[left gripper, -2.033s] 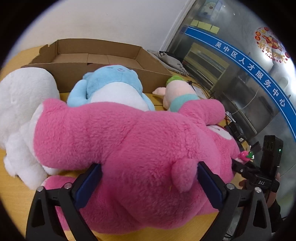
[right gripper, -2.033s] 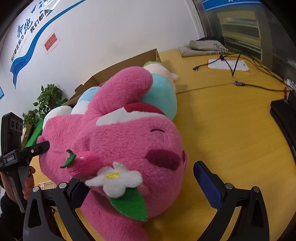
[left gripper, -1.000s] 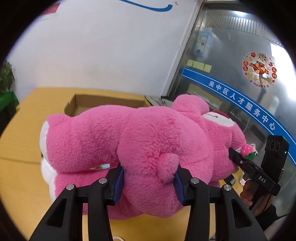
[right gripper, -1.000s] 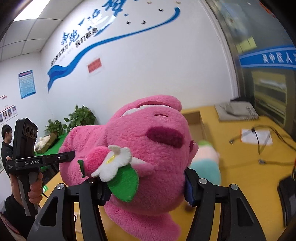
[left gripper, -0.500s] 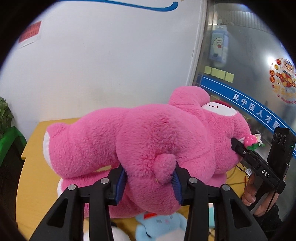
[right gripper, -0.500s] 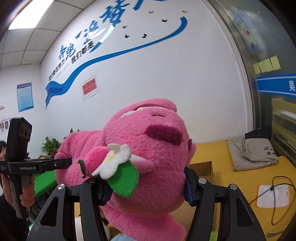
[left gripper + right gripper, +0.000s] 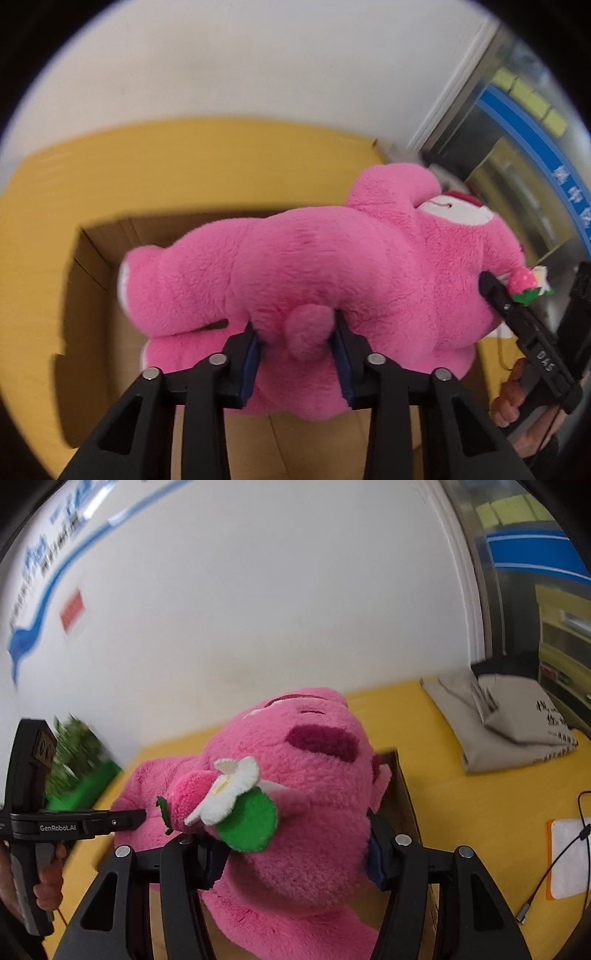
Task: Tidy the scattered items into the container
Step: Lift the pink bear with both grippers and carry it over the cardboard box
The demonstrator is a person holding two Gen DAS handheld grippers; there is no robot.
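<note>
Pink plush bear (image 7: 332,266) now over cardboard box (image 7: 92,258), yellow table (image 7: 221,155) beneath.

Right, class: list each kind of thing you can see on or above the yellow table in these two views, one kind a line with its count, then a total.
Pink plush bear: 1
Cardboard box: 1
Grippers, left closing on the bear and right clamping its head: 2
Folded cloth bag: 1
Cable: 1
Total: 6

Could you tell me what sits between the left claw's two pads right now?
The pink plush bear's rump, just behind its tail, fills the closing left claw, seen in the left wrist view.
</note>
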